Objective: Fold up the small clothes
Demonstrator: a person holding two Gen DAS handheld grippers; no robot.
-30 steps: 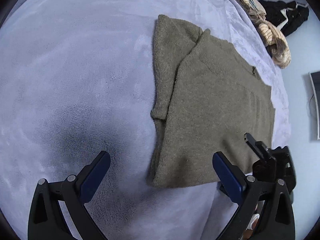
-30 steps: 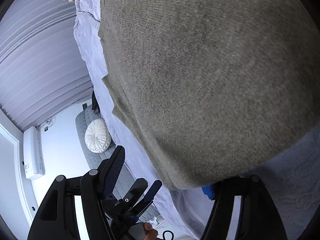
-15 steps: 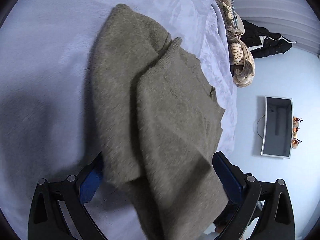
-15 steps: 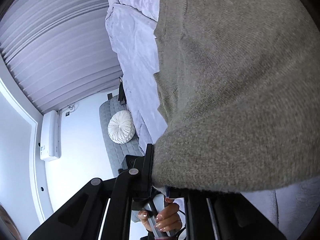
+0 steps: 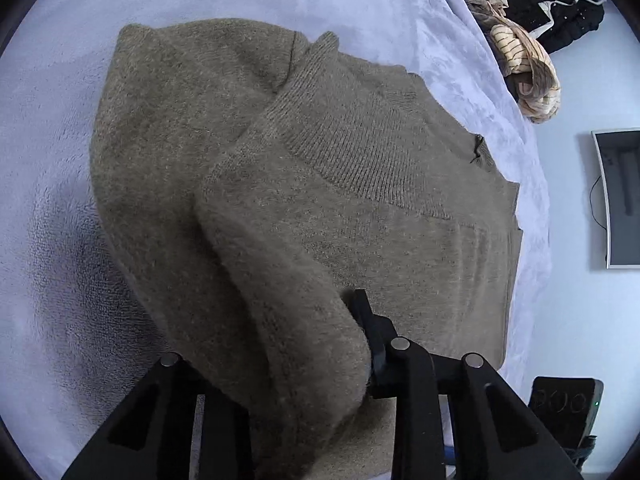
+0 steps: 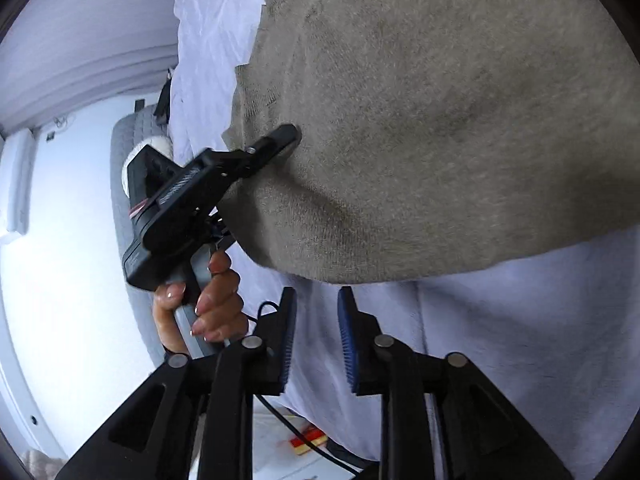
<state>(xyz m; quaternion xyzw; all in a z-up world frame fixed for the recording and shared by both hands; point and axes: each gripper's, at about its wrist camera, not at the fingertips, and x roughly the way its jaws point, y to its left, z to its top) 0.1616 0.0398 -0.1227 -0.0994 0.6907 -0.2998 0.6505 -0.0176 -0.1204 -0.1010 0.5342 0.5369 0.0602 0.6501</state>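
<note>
Two tongs: left gripper (image 5: pixel 320 344) just closed, pinching sweater (image 5: pixel 320 184) hem for fold; right gripper (image 6: pixel 316 336) reopening, empty, over blanket (image 6: pixel 500 340).

A bedroom in a home — a bed under a lilac plush blanket (image 5: pixel 80 240). A wall-mounted television (image 5: pixel 618 198), a heap of clothes (image 5: pixel 520 52) and an air conditioner (image 6: pixel 16 184) — all domestic.

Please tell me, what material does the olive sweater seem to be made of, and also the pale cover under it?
The olive sweater looks like a soft knitted wool or wool-like yarn: a ribbed band and fuzzy, matte surface show. The exact fibre cannot be told. The pale cover under it seems a plush fleece or velour, with a short brushed pile that shows darker and lighter patches.
</note>
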